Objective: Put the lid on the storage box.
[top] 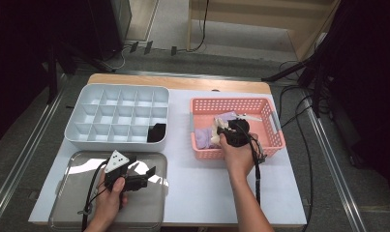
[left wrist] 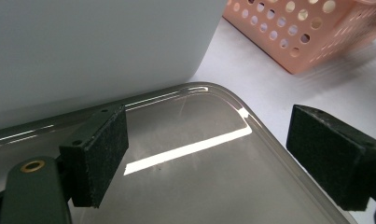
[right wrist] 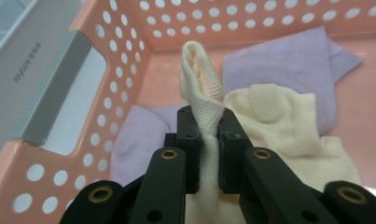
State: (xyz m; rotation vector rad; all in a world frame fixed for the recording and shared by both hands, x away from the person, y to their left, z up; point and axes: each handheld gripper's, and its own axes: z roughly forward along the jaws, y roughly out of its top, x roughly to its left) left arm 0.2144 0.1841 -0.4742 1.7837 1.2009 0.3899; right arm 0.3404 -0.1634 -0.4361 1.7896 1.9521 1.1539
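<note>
**Right tool pinching cream sock in basket; left tool spread above tray**

1. Right tool [right wrist: 208, 140]: I read its jaws as pressed together on a fold of the cream sock [right wrist: 269, 121]. The ribbed cuff of that sock stands up above the jaw tips; the remainder lies on the basket floor just behind and to the right of the jaws in the right gripper view.

2. Around the sock: a lilac sock [right wrist: 288, 70] lies under and behind it, and more lilac fabric shows to the left of the jaws. I cannot tell whether this is a second lilac sock or part of the first. All of this cloth is inside the pink perforated basket [top: 275, 126], toward its near left corner in the high view. The right tool [top: 230, 129] reaches into the basket over its near wall.

3. Left tool [top: 143, 174]: its jaws are spread wide, with nothing between them. It hangs over the steel tray [left wrist: 269, 140] at the near left of the worktop [top: 192, 183], pointing toward the tray's right edge.

4. Further out: the white compartment box [top: 81, 116] sits just behind the tray, left of the basket. A black item [top: 157, 132] occupies its near right compartment.
</note>
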